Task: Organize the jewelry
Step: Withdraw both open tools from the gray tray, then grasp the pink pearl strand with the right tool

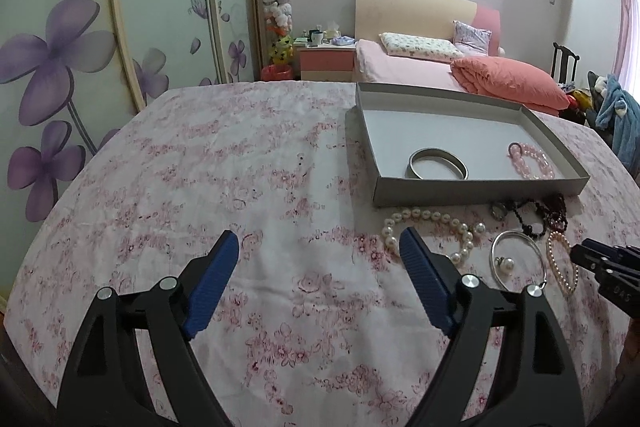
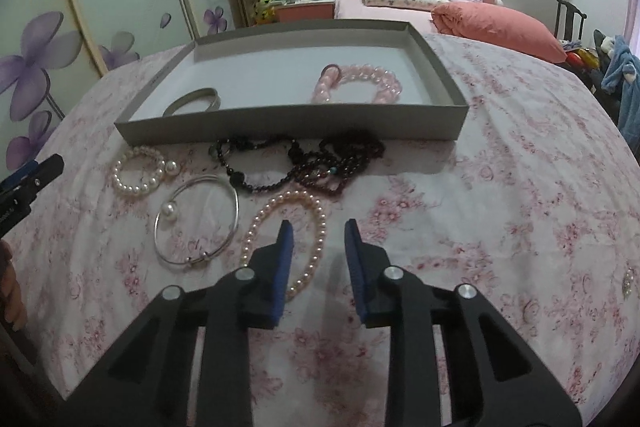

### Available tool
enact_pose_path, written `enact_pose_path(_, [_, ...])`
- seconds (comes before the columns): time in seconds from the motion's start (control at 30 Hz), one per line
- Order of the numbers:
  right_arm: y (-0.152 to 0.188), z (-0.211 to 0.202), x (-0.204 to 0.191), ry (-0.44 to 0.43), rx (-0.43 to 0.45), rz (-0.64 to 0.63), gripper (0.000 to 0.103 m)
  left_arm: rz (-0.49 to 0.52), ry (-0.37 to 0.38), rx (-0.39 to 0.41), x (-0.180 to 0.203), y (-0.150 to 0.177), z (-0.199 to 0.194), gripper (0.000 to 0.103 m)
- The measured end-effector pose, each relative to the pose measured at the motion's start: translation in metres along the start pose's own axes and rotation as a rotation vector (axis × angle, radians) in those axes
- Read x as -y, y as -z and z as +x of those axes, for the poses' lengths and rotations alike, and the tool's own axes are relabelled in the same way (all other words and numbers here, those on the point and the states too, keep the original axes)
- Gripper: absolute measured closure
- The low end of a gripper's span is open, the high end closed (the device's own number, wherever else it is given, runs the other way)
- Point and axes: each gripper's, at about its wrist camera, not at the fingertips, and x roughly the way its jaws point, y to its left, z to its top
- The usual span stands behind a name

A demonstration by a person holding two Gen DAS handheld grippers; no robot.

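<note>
A grey shallow box (image 2: pixel 288 131) (image 1: pixel 472 187) on the flowered cloth holds a grey bangle (image 2: pixel 194 101) (image 1: pixel 438 163) and a pink bead bracelet (image 2: pixel 360 83) (image 1: pixel 530 161). In front of it lie a white pearl bracelet (image 2: pixel 138 171) (image 1: pixel 432 227), a thin silver bangle with a pearl (image 2: pixel 196 223) (image 1: pixel 516 259), a pink pearl strand (image 2: pixel 288 239) (image 1: pixel 562 265) and dark bead strands (image 2: pixel 304 163) (image 1: pixel 536 213). My right gripper (image 2: pixel 318 233) is open, its left finger over the pink pearl strand. My left gripper (image 1: pixel 320 247) is open and empty, left of the jewelry.
The table wears a pink flowered cloth (image 1: pixel 240 167). Behind it stand a bed with an orange quilt (image 1: pixel 508 79), a nightstand (image 1: pixel 326 61) and wardrobe doors with purple flowers (image 1: pixel 60 67). A small pearl piece (image 2: pixel 628 283) lies at the cloth's right side.
</note>
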Motion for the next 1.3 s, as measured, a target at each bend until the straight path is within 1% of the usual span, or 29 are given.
enact_pose_path(0.07, [0.002,0.004,-0.003,0.016,-0.015,-0.007,0.08,0.003,-0.001,-0.005,0.001,0.001,-0.001,0.021])
enact_pose_path(0.13, [0.004,0.003,-0.006,0.037,-0.006,-0.03,0.082,0.003,0.001,-0.014,0.002,0.002,0.0,0.021])
enact_pose_path(0.2, [0.006,0.003,-0.006,0.043,-0.003,-0.042,0.088,0.004,0.005,-0.024,0.004,0.003,0.002,0.021])
enact_pose_path(0.23, [0.006,0.002,-0.006,0.045,-0.002,-0.048,0.094,0.004,0.008,-0.03,0.005,0.003,0.003,0.021])
enact_pose_path(0.27, [0.007,0.002,-0.005,0.053,-0.002,-0.054,0.096,0.007,0.011,-0.038,0.008,0.003,0.004,0.021])
enact_pose_path(0.33, [0.007,0.001,0.001,0.074,0.0,-0.04,0.096,0.013,0.02,-0.047,0.012,0.003,0.006,0.021])
enact_pose_path(0.43, [0.004,0.001,0.017,0.102,0.001,0.016,0.096,0.021,0.029,-0.057,0.018,0.002,0.01,0.021])
enact_pose_path(0.5, [0.003,0.001,0.025,0.104,0.002,0.034,0.096,0.034,0.035,-0.069,0.024,0.001,0.015,0.021])
enact_pose_path(0.63, [0.003,0.001,0.029,0.105,0.001,0.031,0.096,0.053,0.039,-0.098,0.034,0.0,0.026,0.022])
enact_pose_path(0.83, [0.001,0.001,0.031,0.093,-0.001,0.035,0.096,0.054,0.04,-0.151,0.045,-0.005,0.049,0.035])
enact_pose_path(0.93, [0.0,0.002,0.029,0.09,-0.001,0.037,0.096,0.058,0.034,-0.171,0.048,-0.006,0.058,0.046])
enact_pose_path(0.97, [0.0,0.002,0.029,0.089,-0.001,0.038,0.096,0.068,0.032,-0.186,0.05,-0.006,0.062,0.055])
enact_pose_path(1.0, [-0.001,0.002,0.029,0.088,-0.001,0.039,0.096,0.074,0.035,-0.196,0.05,-0.004,0.064,0.06])
enact_pose_path(1.07, [-0.001,0.002,0.029,0.087,-0.001,0.04,0.096,0.089,0.038,-0.188,0.049,-0.002,0.061,0.064])
enact_pose_path(1.1, [-0.001,0.003,0.028,0.087,-0.001,0.04,0.096,0.101,0.041,-0.189,0.049,-0.001,0.058,0.069])
enact_pose_path(1.2, [-0.001,0.003,0.028,0.086,-0.001,0.041,0.096,0.126,0.059,-0.195,0.046,0.005,0.05,0.073])
enact_pose_path(1.3, [-0.001,0.003,0.028,0.083,-0.001,0.044,0.096,0.136,0.085,-0.199,0.044,0.012,0.04,0.073])
